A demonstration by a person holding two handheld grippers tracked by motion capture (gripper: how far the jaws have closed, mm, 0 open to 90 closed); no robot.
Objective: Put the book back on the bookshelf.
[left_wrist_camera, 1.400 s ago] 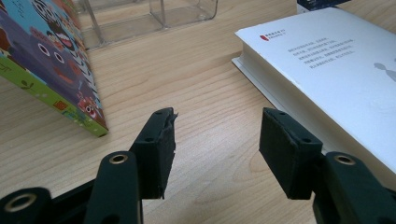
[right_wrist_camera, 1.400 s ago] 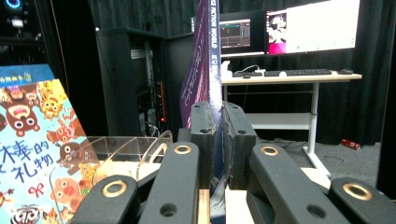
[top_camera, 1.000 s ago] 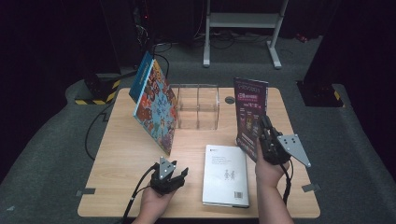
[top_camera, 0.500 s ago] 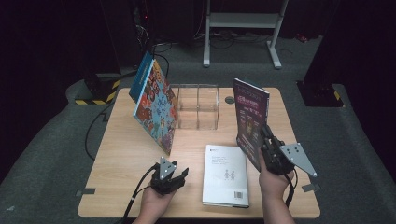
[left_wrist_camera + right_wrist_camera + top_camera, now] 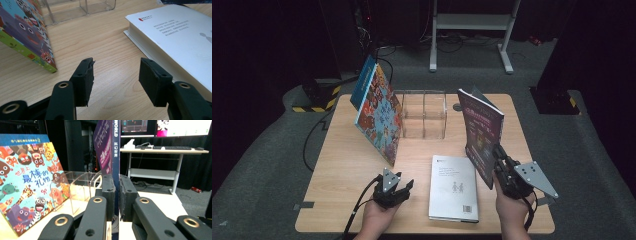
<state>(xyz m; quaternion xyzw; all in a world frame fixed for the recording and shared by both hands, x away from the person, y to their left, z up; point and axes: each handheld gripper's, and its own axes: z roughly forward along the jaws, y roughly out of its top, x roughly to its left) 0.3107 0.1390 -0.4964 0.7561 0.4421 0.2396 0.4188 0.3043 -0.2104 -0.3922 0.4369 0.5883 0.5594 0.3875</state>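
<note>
Holding the purple magazine (image 5: 482,134) upright, right gripper (image 5: 504,167) clamped on its spine, left gripper (image 5: 116,81) apart and empty; tilting risks it slipping.

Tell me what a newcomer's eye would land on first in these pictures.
First, the purple magazine held upright above the table's right side, its spine pinched in the right claw. Next, the bright animal picture book leaning at the left against the clear acrylic organizer at the back. Between the hands a white book lies flat, and the left claw rests open and empty on the wooden table.
</note>
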